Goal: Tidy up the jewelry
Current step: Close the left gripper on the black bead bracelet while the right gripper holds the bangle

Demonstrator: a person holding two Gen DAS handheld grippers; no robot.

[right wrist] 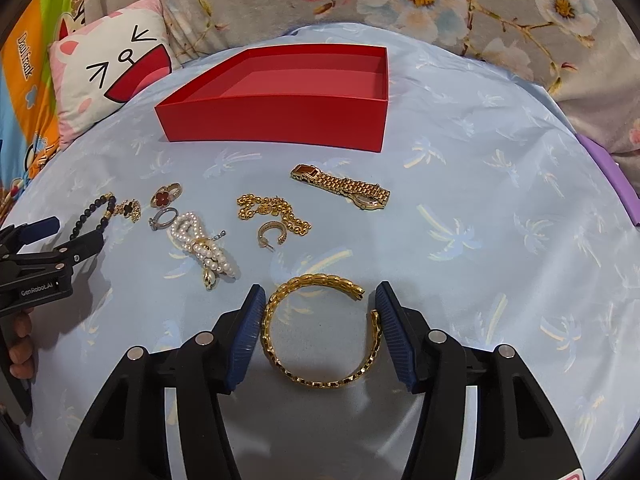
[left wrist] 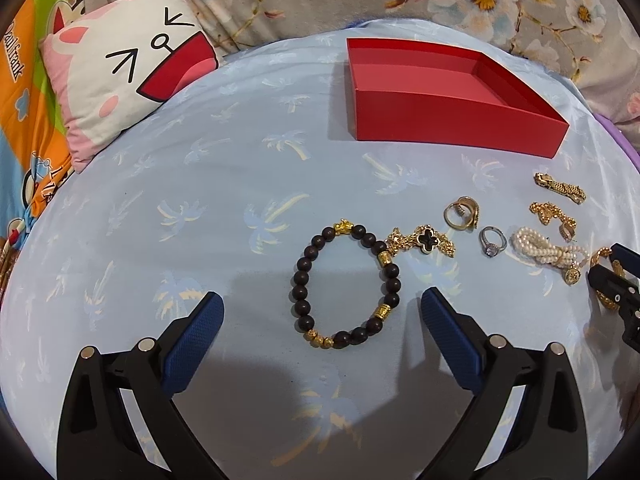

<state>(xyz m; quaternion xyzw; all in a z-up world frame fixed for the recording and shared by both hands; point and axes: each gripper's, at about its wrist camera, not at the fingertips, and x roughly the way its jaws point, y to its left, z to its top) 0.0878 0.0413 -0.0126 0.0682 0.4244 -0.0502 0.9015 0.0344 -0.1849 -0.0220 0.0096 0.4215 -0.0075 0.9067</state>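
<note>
The red box [right wrist: 276,120] is sitting empty in the upper middle of the right wrist view, well beyond the scattered jewelry on the blue sheet [right wrist: 500,200].

The right gripper [right wrist: 320,326] is straddling the gold bangle [right wrist: 316,332], which is lying flat at lower centre between the fingers. Its jaws are standing wide apart; the left pad looks to be touching or just beside the bangle's left rim, the right pad just beside the gap end. I judge this hand is nearer a grasp.

The left gripper [left wrist: 322,324] is hanging open over the dark bead bracelet [left wrist: 346,286], lying flat just ahead of the fingertips at centre frame, holding nothing.
</note>
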